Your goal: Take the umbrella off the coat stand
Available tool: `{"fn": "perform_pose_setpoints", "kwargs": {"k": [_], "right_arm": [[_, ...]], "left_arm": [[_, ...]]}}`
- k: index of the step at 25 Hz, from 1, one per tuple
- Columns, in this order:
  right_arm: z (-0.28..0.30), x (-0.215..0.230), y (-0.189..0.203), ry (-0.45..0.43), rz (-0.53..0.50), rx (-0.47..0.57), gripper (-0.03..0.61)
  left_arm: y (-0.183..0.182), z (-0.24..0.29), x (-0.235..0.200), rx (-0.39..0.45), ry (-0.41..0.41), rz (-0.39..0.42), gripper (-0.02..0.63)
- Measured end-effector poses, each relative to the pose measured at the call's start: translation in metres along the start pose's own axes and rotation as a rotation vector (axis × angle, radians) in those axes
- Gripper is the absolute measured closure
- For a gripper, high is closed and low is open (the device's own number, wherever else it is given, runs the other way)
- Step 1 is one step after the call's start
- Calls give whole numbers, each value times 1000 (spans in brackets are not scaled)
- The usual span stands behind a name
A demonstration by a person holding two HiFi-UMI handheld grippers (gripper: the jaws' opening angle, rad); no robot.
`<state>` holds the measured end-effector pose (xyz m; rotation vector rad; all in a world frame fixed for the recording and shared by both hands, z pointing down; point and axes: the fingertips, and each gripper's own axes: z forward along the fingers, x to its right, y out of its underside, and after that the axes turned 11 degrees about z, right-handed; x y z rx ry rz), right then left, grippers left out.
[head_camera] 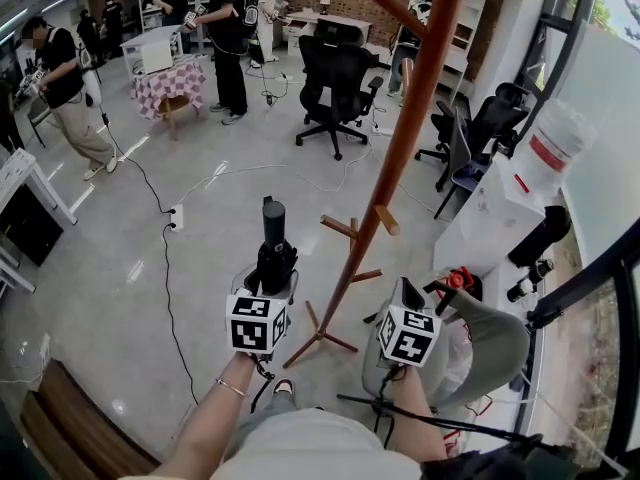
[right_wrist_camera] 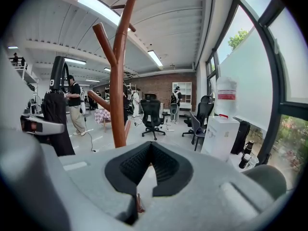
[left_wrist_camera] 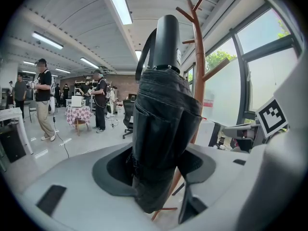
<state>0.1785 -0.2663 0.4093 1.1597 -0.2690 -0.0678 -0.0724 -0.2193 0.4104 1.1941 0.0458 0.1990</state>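
Observation:
The folded black umbrella [head_camera: 272, 243] stands upright in my left gripper [head_camera: 262, 286], whose jaws are shut on its lower part, just left of the brown wooden coat stand [head_camera: 400, 158] and apart from it. In the left gripper view the umbrella [left_wrist_camera: 163, 114] fills the middle between the pads, with the coat stand [left_wrist_camera: 198, 57] behind it and my left gripper [left_wrist_camera: 159, 165] closed round the fabric. My right gripper [head_camera: 408, 306] hovers right of the stand's pole, shut and empty. The right gripper view shows my right gripper [right_wrist_camera: 150, 150], the stand [right_wrist_camera: 118, 81] ahead and the umbrella [right_wrist_camera: 57, 114] at the left.
A water dispenser [head_camera: 505, 203] with a bottle on top stands at the right by the window. Black office chairs [head_camera: 338, 83] are behind the stand. A power strip and cables [head_camera: 175, 218] lie on the floor at the left. Several people stand near a checkered table [head_camera: 168, 83] at the back.

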Motion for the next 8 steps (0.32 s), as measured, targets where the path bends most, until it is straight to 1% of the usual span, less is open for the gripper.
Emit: {"fn": "perform_pose_setpoints", "kwargs": {"k": [8], "right_arm": [[4, -2, 0, -12, 0, -1, 574]], "left_arm": [[2, 1, -1, -5, 4, 14, 365]]}}
